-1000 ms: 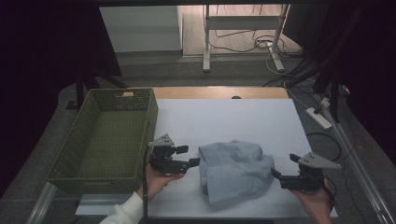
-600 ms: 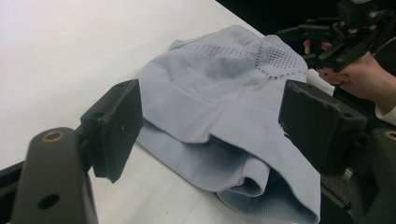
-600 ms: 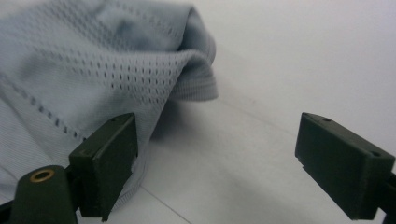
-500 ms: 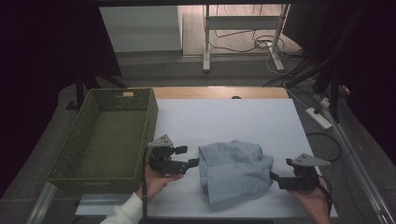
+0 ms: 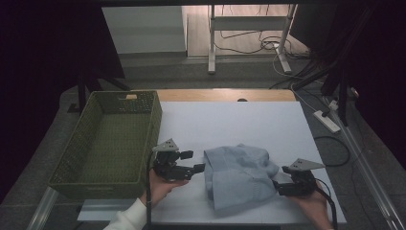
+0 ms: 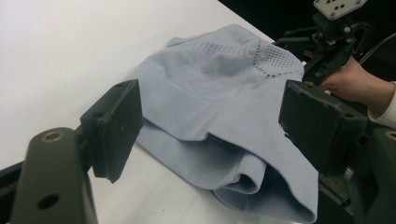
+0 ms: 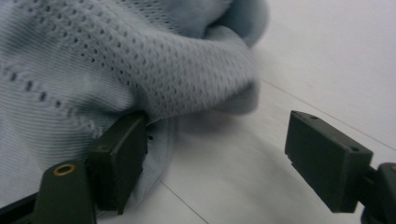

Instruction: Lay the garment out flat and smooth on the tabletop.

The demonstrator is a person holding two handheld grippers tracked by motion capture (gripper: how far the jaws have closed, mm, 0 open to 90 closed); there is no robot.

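The right gripper [image 5: 277,188] has its jaws spread, and they have just been closing a little. One pad [image 7: 119,158] touches the edge of the light blue garment [image 5: 238,173], the other pad stands apart over the bare table, so the cloth is not pinched yet. I think the gripper is low at the table to catch the thin border of the fabric.

The left gripper [image 5: 200,167] also holds its jaws wide apart, with nothing pressed between them. It points at the garment's near edge, where a folded hem [image 6: 243,182] lies just in front of the pads [image 6: 116,126]. It seems to wait there, ready to take the opposite side.

The garment lies crumpled on the white table [image 5: 230,120], at about six o'clock from the table's middle, between the two grippers. The left one is at its nine o'clock, the right one at its four o'clock. The green basket [image 5: 81,143] stands at nine o'clock, probably the place where the cloth must go.
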